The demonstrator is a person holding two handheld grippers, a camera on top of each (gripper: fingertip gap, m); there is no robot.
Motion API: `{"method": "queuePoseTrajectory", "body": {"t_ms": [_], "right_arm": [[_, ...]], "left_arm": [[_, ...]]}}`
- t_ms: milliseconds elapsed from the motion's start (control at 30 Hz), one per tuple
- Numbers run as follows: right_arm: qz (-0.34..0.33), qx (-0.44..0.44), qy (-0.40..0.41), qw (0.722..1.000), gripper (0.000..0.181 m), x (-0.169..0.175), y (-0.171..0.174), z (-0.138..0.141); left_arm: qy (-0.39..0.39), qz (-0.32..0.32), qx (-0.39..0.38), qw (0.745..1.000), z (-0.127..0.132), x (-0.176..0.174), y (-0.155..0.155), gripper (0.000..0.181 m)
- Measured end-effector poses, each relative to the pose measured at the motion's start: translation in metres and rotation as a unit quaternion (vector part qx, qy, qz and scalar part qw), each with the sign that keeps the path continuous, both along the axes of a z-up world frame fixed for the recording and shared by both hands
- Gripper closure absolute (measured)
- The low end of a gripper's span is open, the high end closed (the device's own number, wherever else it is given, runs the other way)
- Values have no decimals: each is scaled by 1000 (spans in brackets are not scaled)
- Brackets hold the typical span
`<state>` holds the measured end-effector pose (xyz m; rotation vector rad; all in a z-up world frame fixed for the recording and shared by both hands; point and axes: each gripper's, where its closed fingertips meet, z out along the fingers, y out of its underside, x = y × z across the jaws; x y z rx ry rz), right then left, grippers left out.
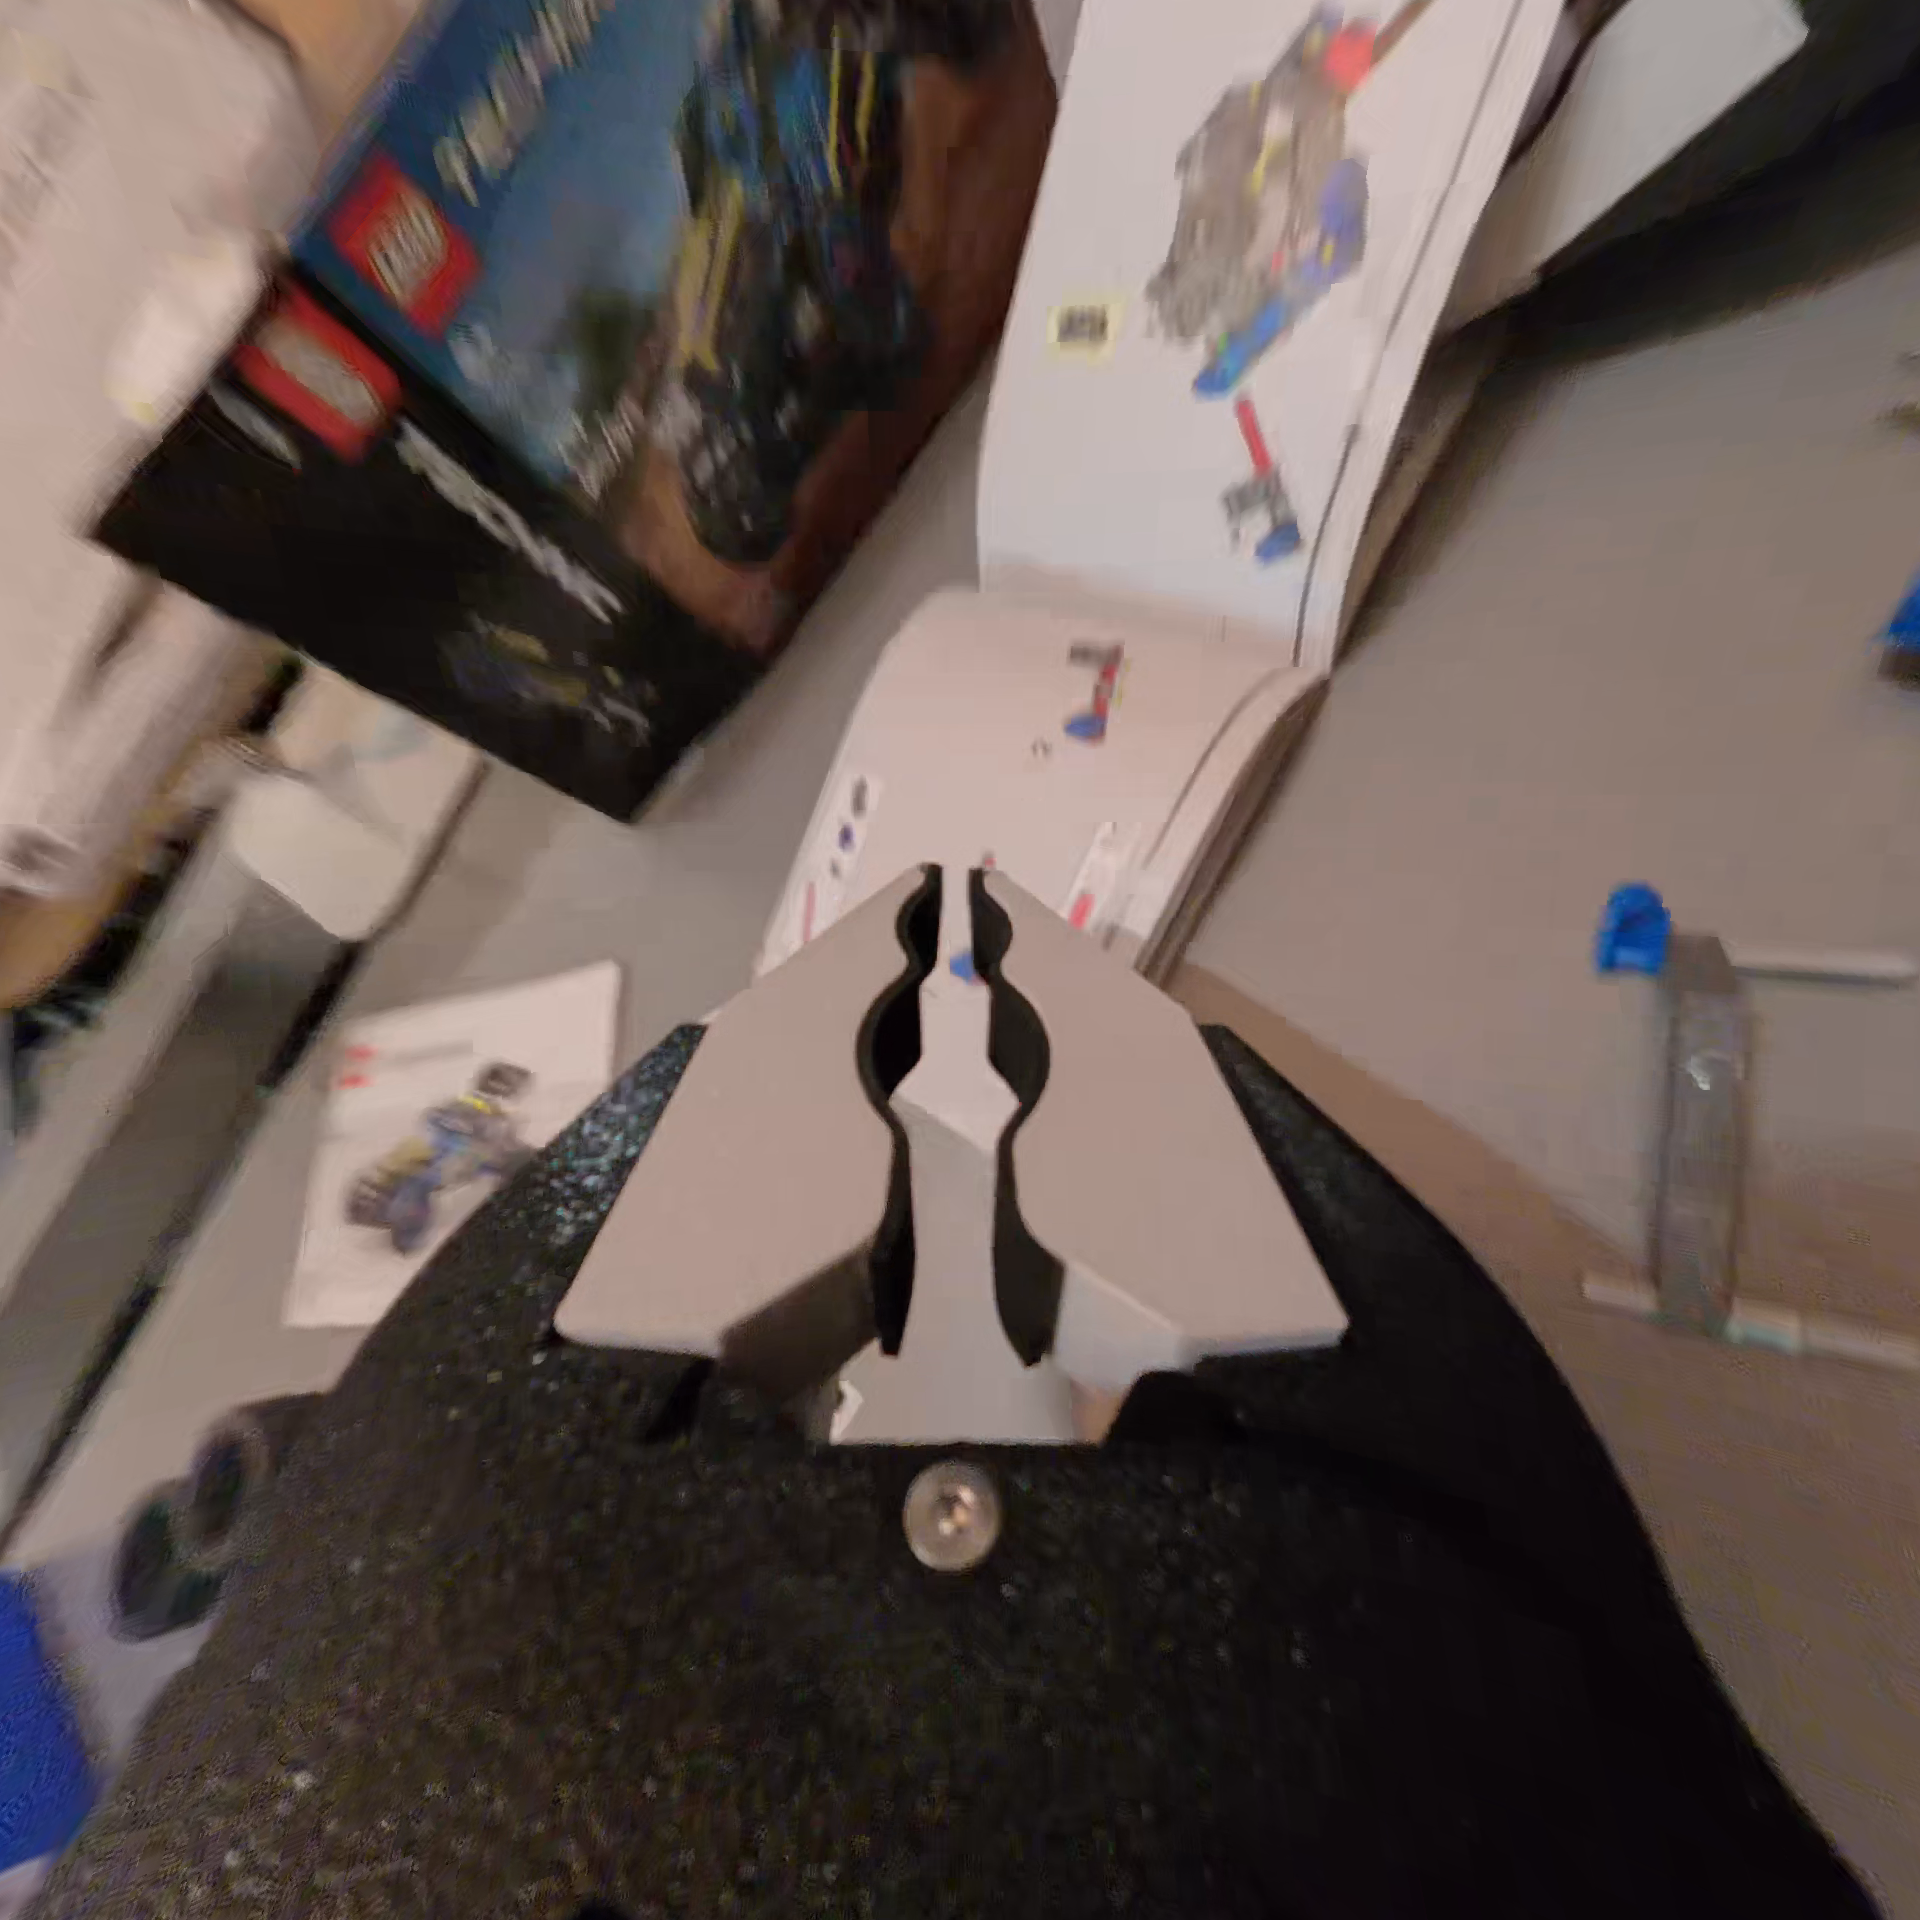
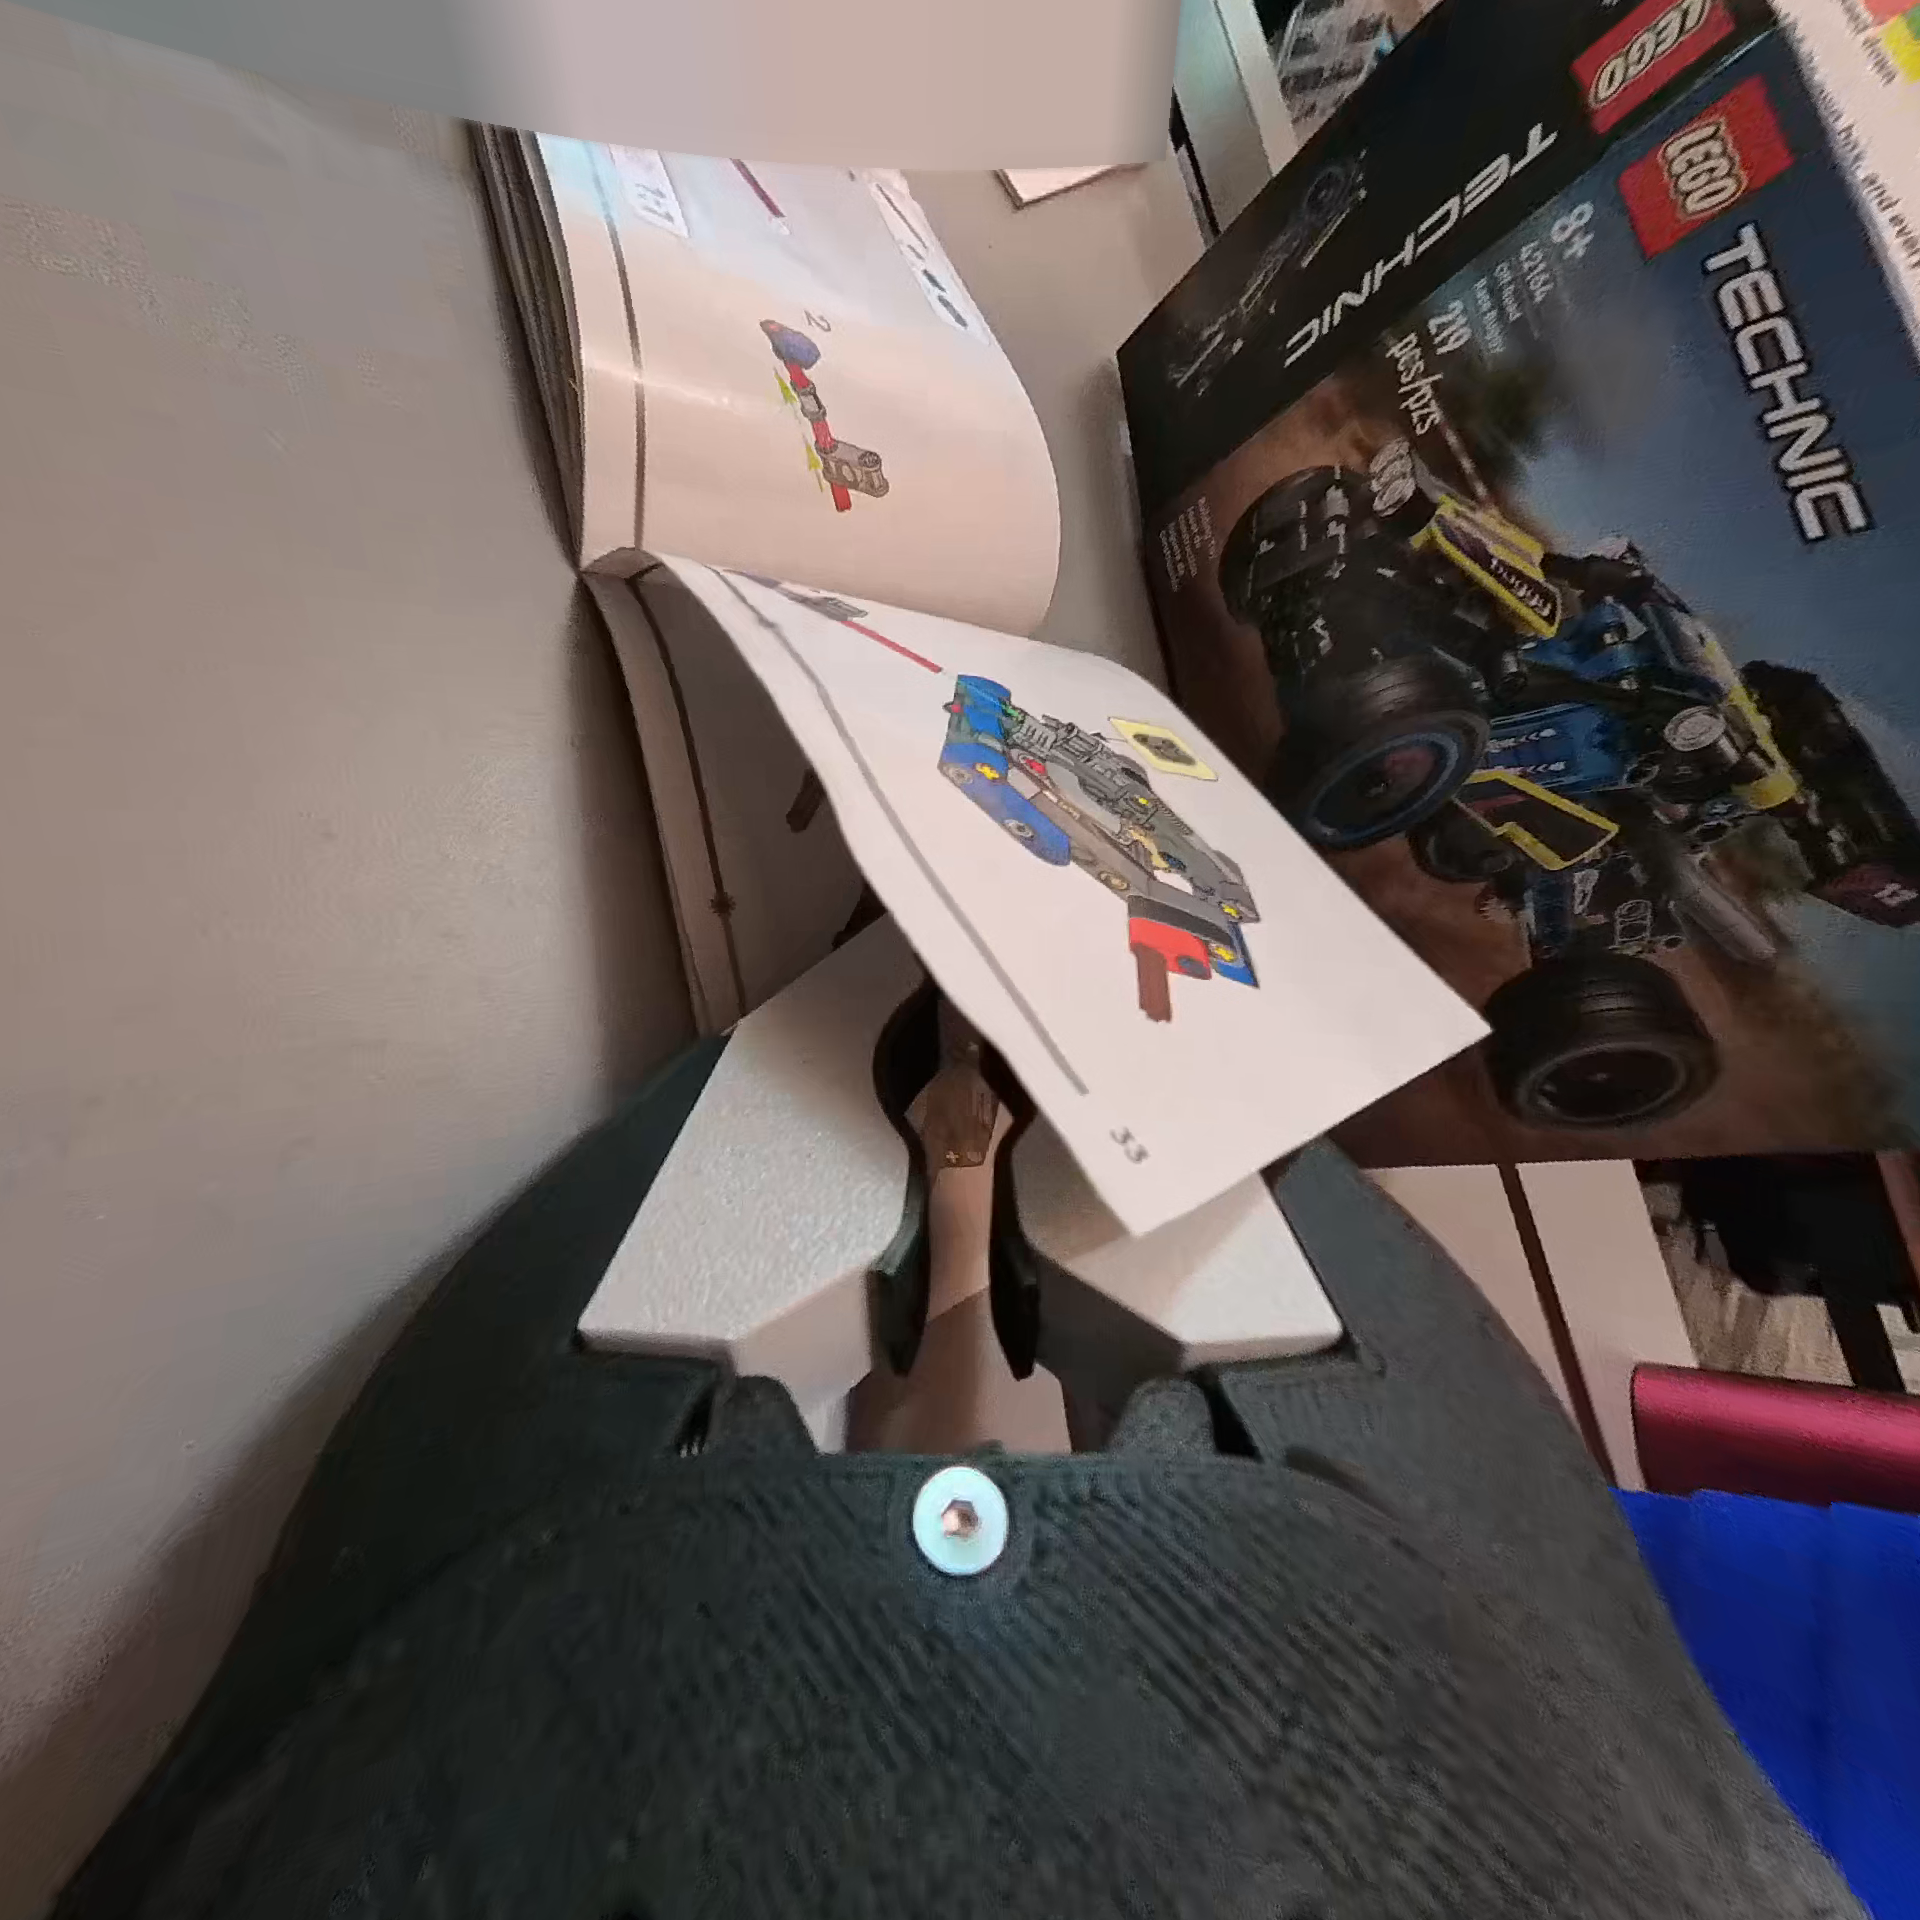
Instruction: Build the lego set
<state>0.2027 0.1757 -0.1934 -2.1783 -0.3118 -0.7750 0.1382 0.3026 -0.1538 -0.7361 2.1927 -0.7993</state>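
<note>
The open instruction booklet (image 1: 1143, 416) lies on the table, its pages curling up. My left gripper (image 1: 956, 878) hovers above its near page, with the jaws almost together and nothing between them. In the right wrist view the booklet (image 2: 810, 416) is open, and one loose page (image 2: 1091, 935) with a drawing of the model drapes over my right gripper (image 2: 951, 997). The right jaws are close together with the page's edge running into the gap. The fingertips are hidden under the page. A small blue piece (image 1: 1633, 925) sits to the right.
The set's box (image 1: 623, 312) stands beside the booklet; it is at the right in the right wrist view (image 2: 1558, 623). A small leaflet (image 1: 457, 1132) lies at the near left. A shiny metal stand (image 1: 1699, 1122) is by the blue piece. A magenta object (image 2: 1766, 1434) lies near right. Left tips to right tips: about 15 cm. My left gripper's tips are some 11 cm from the small blue piece (image 1: 1633, 925).
</note>
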Motion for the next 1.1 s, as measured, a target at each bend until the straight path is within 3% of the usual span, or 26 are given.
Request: {"method": "queuePoseTrajectory", "body": {"t_ms": [133, 267, 333, 433, 700, 1100], "right_arm": [[15, -26, -36, 999, 181, -3, 1, -3], [23, -48, -76, 996, 181, -5, 1, -5], [24, -45, -83, 995, 181, -5, 1, -5], [29, -33, -75, 996, 181, -6, 1, -3], [26, -3, -48, 998, 181, -5, 1, 1], [-37, 0, 91, 995, 173, 5, -42, 7]], "left_arm": [[101, -54, -39, 993, -30, -17, -5, 150], [135, -94, -24, 986, -43, -24, -13, 147], [141, -98, -12, 985, -47, -22, -13, 158], [133, -100, -12, 986, -42, -19, -14, 181], [125, -112, -15, 986, -30, -22, -20, 181], [-26, -92, 51, 994, 11, -1, -33, 181]]}}
